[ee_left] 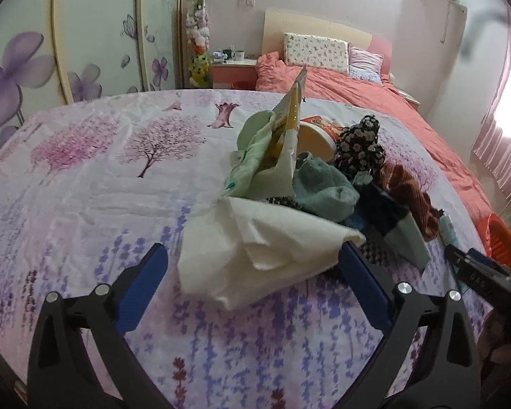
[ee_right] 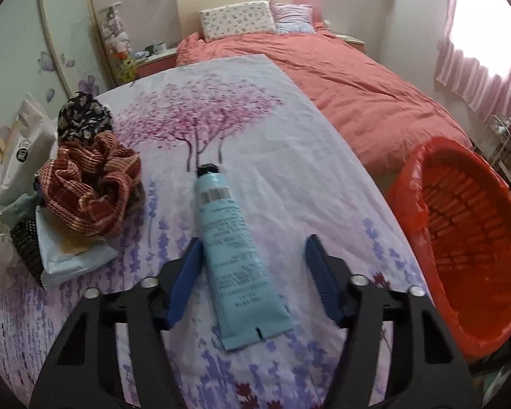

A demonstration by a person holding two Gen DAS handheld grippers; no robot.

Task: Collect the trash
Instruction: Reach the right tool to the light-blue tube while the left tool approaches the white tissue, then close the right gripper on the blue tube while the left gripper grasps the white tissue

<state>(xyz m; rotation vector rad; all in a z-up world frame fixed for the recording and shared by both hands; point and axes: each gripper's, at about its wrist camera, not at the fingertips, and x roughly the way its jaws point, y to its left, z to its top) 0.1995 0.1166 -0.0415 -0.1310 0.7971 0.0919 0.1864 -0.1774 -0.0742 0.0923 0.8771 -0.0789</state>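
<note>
Trash lies on the flowered sheet [ee_left: 85,177]: one crumpled white tissue [ee_left: 255,255] sits at lower centre between the wide-spread jaws of the left gripper [ee_left: 253,262]. The right gripper [ee_right: 252,255], also spread wide, straddles one blue tube [ee_right: 231,252], gripping nothing. One red bin [ee_right: 466,238] stands at right.

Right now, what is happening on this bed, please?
A person with tongs in each hand is collecting trash from a flowered sheet. The left tongs are open around a crumpled white paper beside a pile of cloths and wrappers. The right tongs are open around a blue tube. A red bin waits on the right.
</note>
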